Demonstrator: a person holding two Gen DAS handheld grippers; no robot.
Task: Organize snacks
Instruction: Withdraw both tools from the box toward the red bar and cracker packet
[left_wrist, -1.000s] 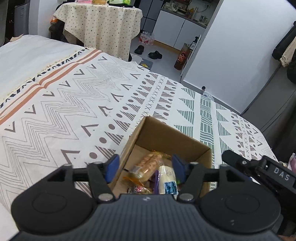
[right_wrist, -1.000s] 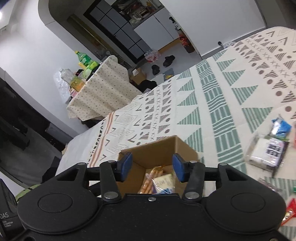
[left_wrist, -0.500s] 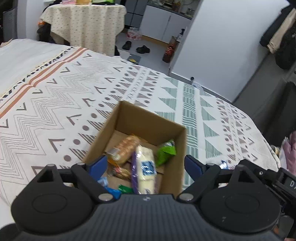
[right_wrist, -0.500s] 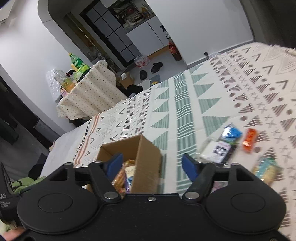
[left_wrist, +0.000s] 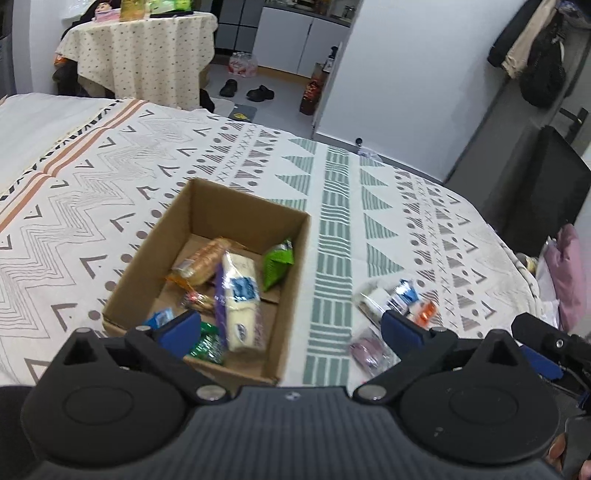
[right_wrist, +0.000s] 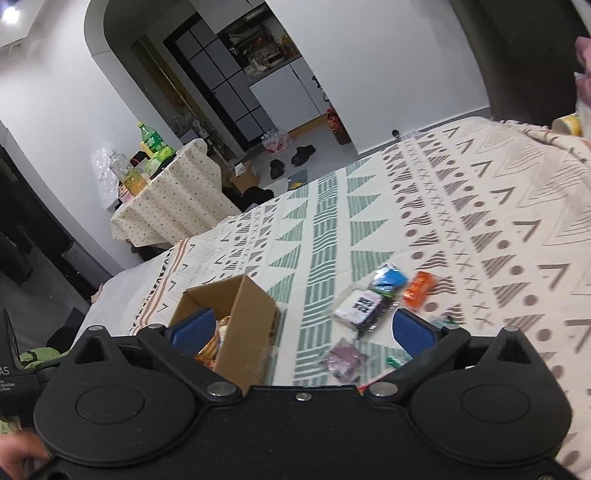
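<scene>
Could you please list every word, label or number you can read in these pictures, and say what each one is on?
"AS": cut off at the frame's left edge, on the black device in the right wrist view.
Black-and-white packet on the bedspread: print blurred, unreadable.
White-and-purple packet in the cardboard box: blue label unreadable.
Nothing else legible.

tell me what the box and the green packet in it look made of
Box: plain brown cardboard, matte, with raw cut edges and a flap seam on its floor. Green packet: looks like thin plastic film, glossy and creased; foil lining can't be told.
</scene>
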